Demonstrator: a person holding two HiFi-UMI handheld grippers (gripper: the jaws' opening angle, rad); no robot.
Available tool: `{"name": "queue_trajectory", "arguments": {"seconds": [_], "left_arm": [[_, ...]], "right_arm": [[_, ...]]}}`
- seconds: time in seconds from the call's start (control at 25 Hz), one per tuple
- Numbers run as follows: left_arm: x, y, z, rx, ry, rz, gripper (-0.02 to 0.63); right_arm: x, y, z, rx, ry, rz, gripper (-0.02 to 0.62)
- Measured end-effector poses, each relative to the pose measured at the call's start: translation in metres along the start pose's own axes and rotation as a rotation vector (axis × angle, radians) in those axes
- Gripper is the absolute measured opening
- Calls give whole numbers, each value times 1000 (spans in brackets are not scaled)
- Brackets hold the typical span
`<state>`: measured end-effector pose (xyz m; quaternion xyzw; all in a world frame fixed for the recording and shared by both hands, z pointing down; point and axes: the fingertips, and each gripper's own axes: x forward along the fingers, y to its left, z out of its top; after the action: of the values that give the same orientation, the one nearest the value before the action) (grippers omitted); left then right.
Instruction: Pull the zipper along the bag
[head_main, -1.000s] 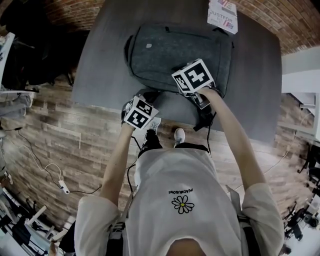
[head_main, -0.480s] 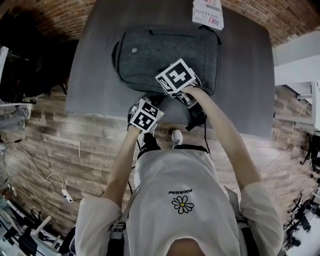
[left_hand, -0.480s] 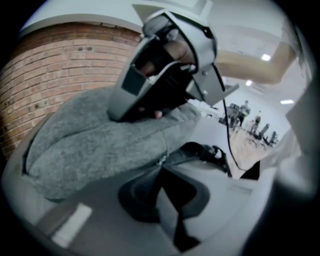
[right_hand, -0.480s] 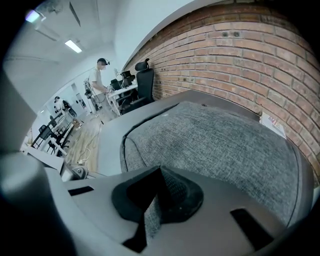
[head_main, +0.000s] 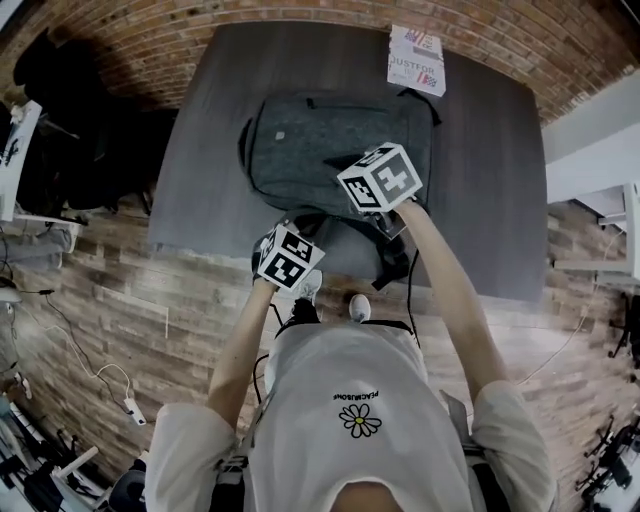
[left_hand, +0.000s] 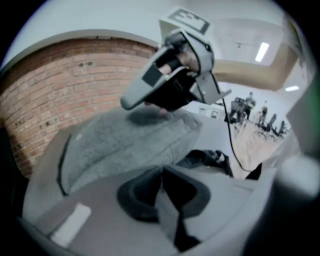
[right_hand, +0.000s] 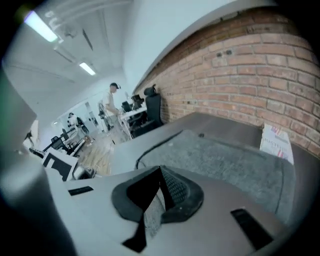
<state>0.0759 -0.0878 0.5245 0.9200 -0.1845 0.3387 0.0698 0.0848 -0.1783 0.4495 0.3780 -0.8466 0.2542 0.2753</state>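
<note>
Hanging over the near end of the backpack, the right tongs are pressed together on nothing. The left tongs have just been easing apart, yet show barely a seam between the pads, with nothing caught there. Neither has the zipper, a thin dark line curving round the edge of the pack, which lies flat mid-table just beyond them.

Likely trouble: the pull is too small to pick out, so blunt pads may slip off it. The soft, unpinned pack could also slide or bunch on the smooth dark table, jamming the slider.

The pack is heathered grey and felt-like, a rounded rectangle. Black straps spill over the near edge. A white printed leaflet sits at the far one.
</note>
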Motion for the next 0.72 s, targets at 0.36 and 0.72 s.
{"name": "queue_trajectory", "arguments": {"seconds": [0.36, 0.72], "left_arm": [[-113, 81, 132, -24, -418, 308, 2], [-159, 52, 192, -74, -720, 453, 0]], "right_arm": [[-139, 4, 70, 102, -579, -117, 0], [-206, 6, 26, 129, -765, -512, 0]]}}
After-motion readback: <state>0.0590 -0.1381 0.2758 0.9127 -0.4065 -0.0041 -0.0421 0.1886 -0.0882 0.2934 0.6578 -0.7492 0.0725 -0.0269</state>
